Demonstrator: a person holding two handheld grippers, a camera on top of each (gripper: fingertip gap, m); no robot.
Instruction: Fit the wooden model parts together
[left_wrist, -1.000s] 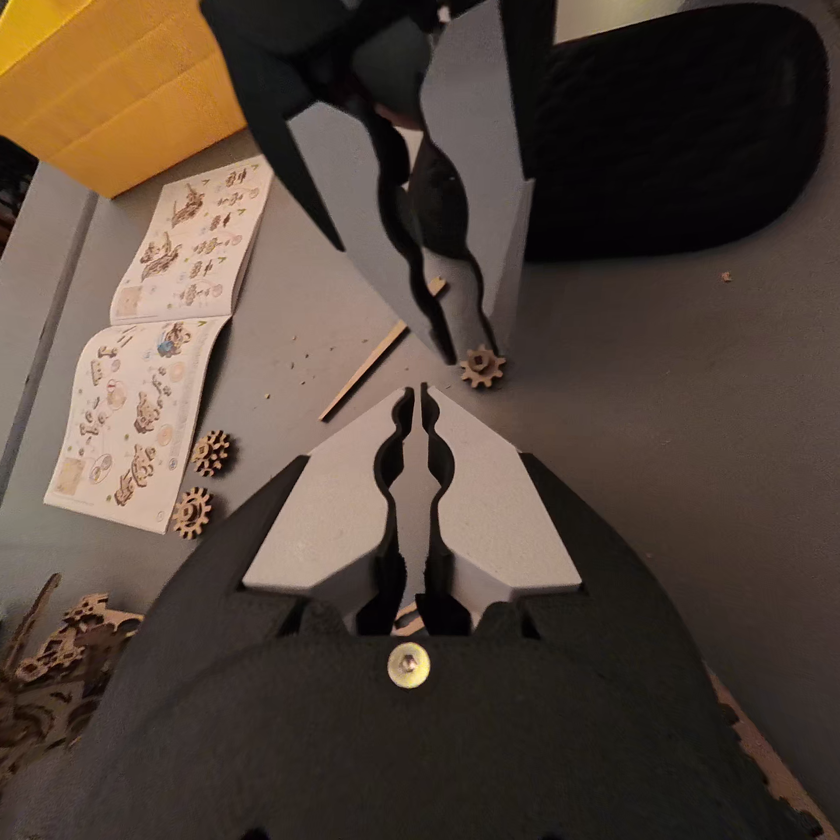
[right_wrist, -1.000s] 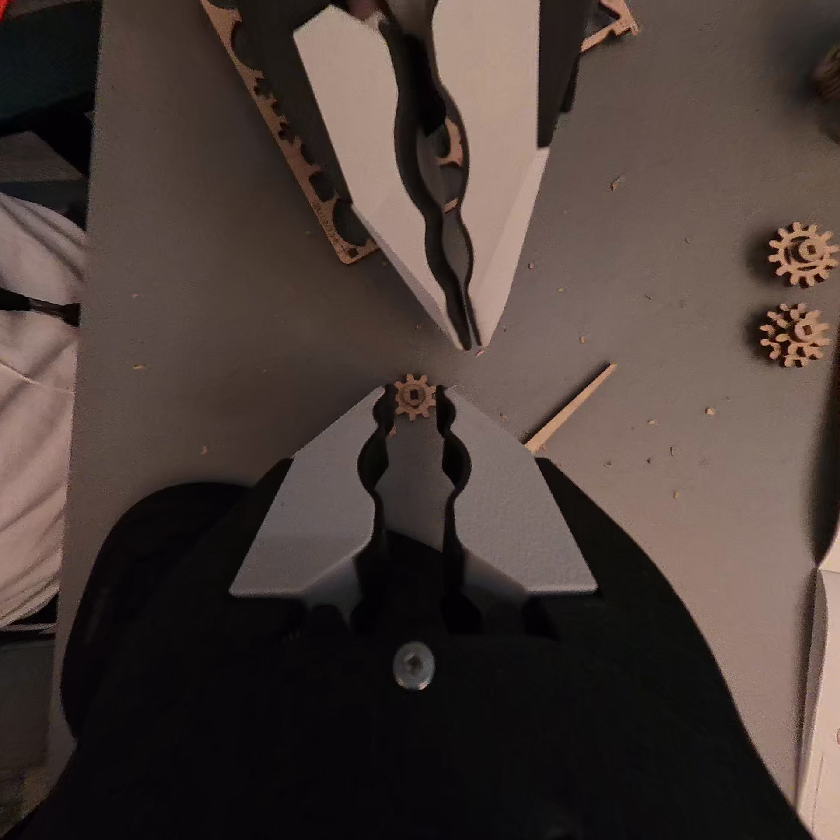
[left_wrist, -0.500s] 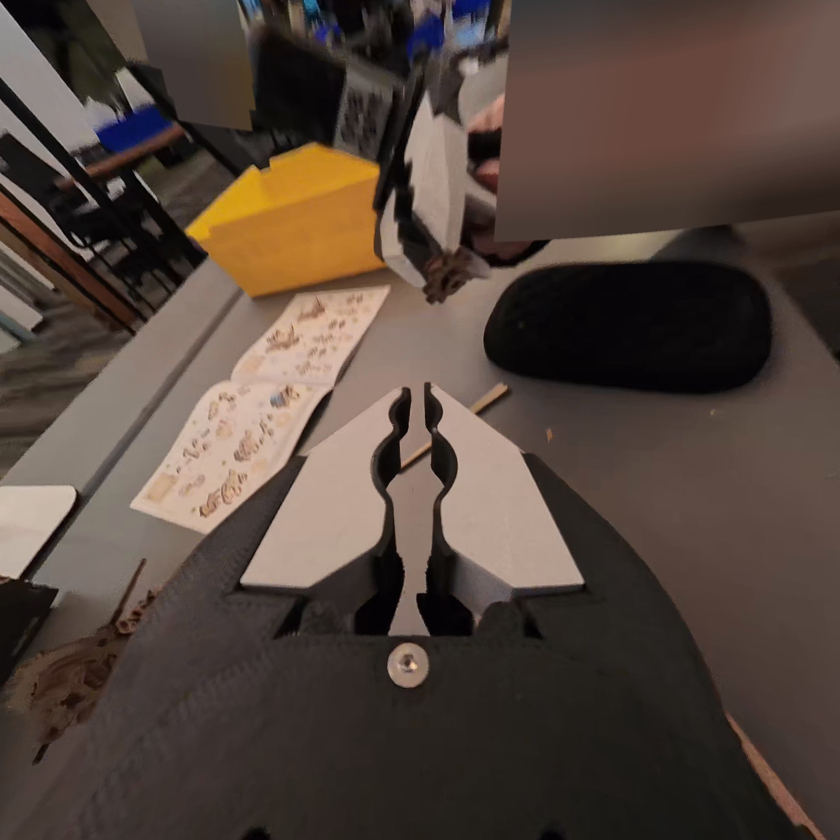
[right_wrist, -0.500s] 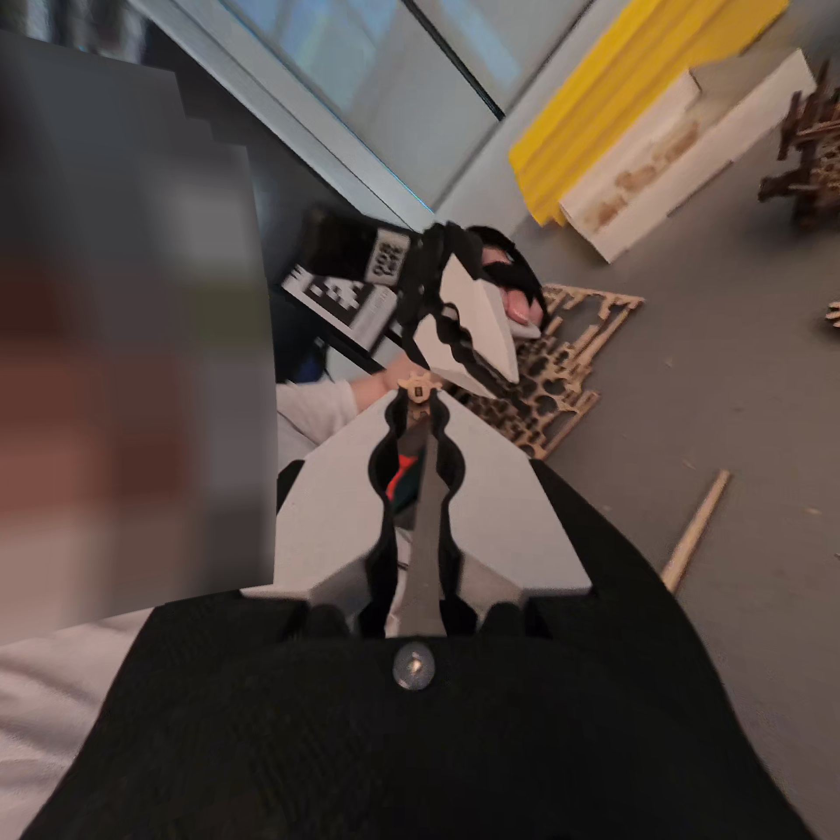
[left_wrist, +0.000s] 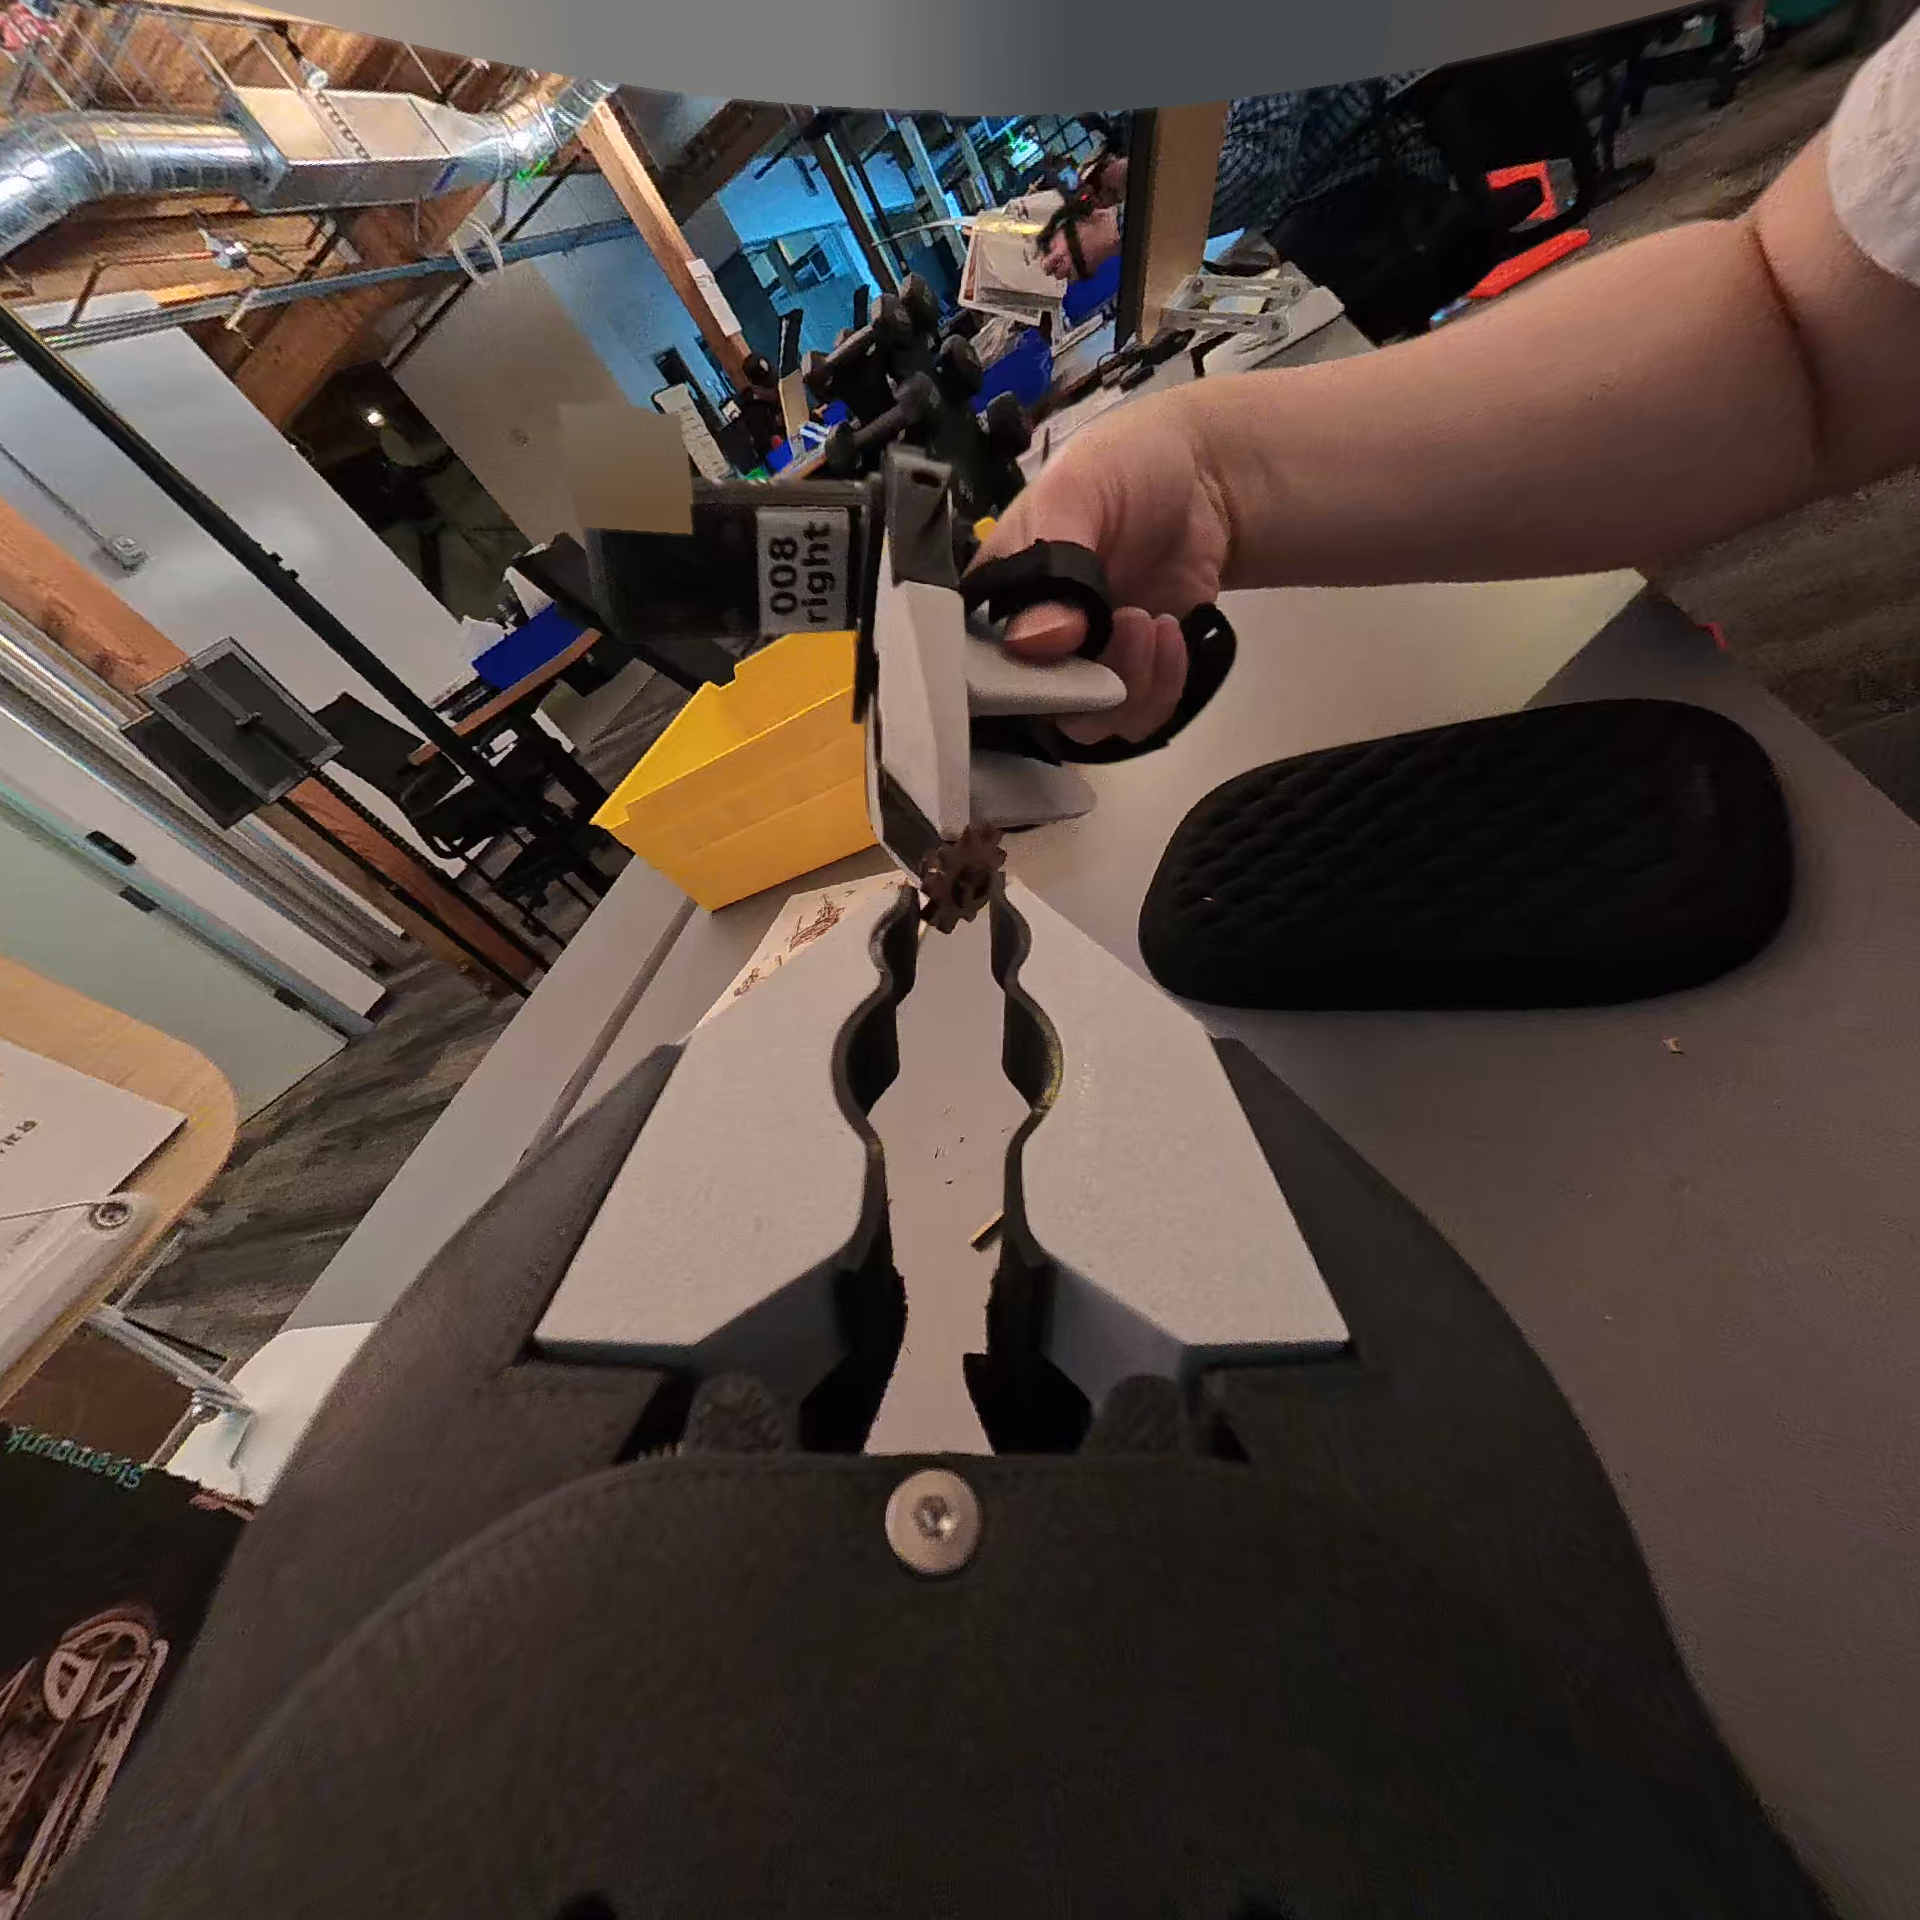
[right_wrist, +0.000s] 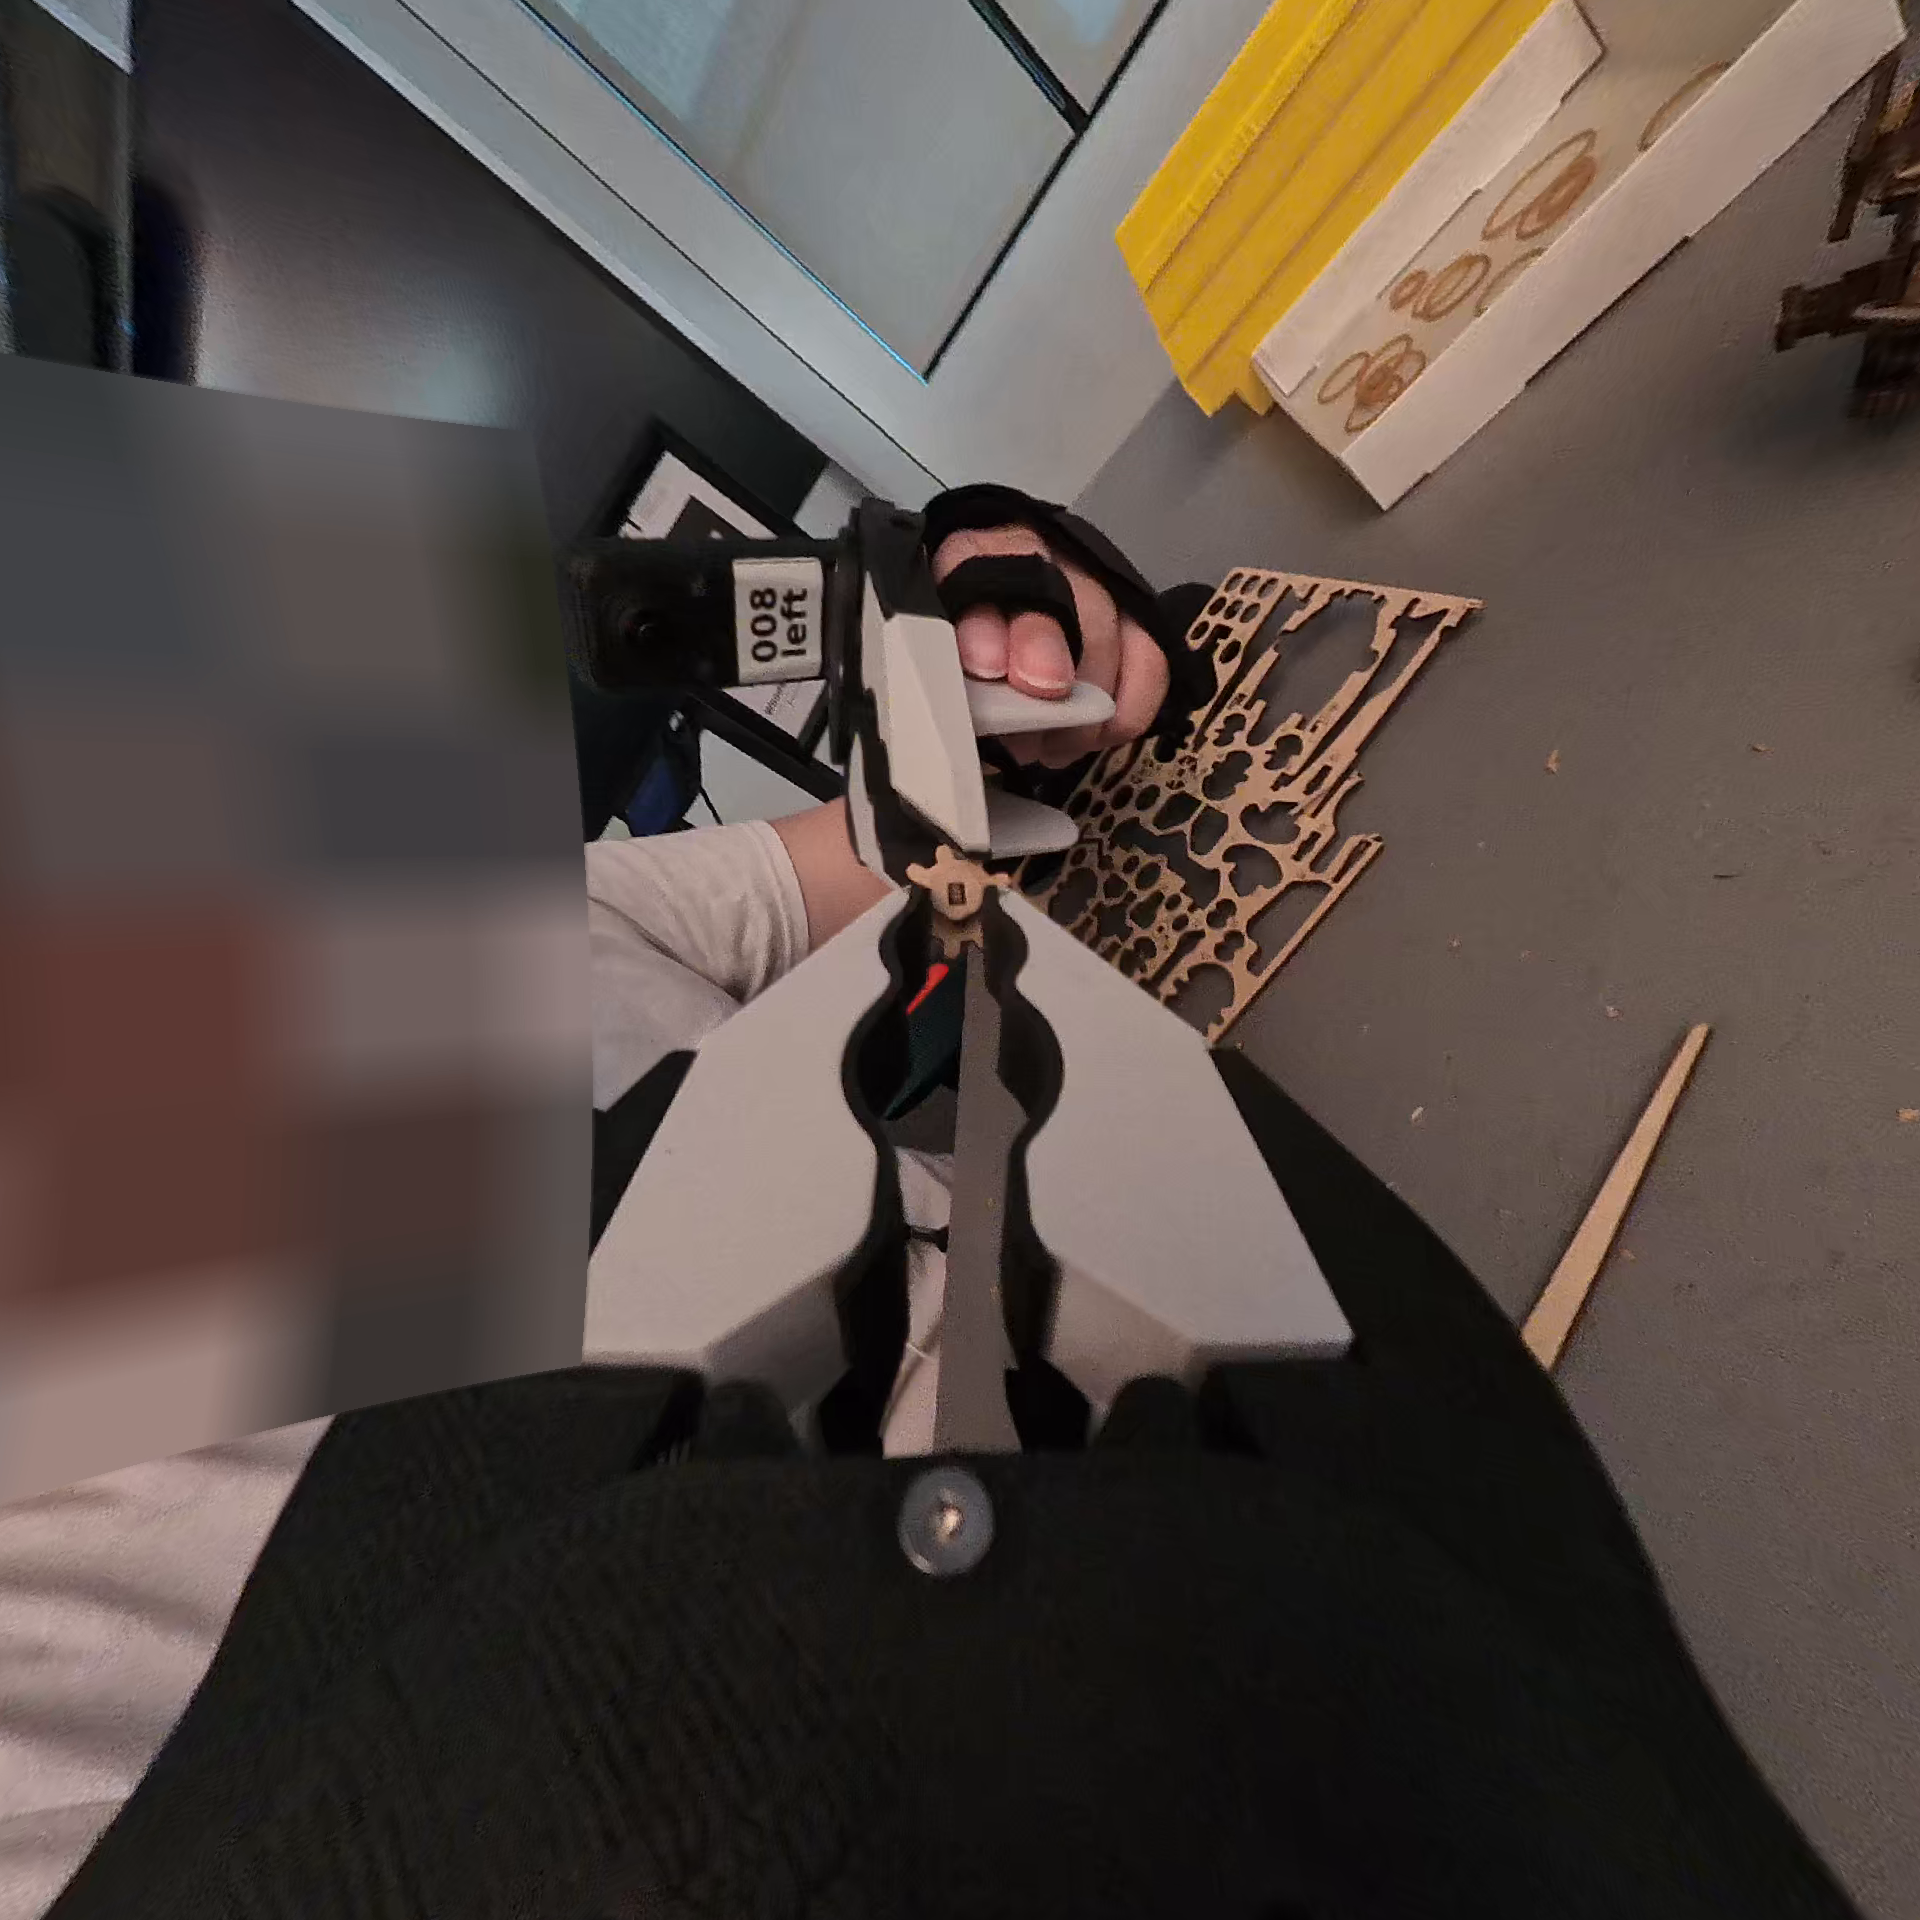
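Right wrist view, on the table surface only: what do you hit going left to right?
Punched-out wooden parts sheet → tapered wooden stick → dark wooden model at the right edge. The yellow bin and white box are left out, since they overlap the sheet's span.

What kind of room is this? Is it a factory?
It looks more like a big workshop or lab than a factory. Bare silver air ducts and wooden beams run overhead, rows of work tables fill the back, and a yellow parts bin sits on this grey table.
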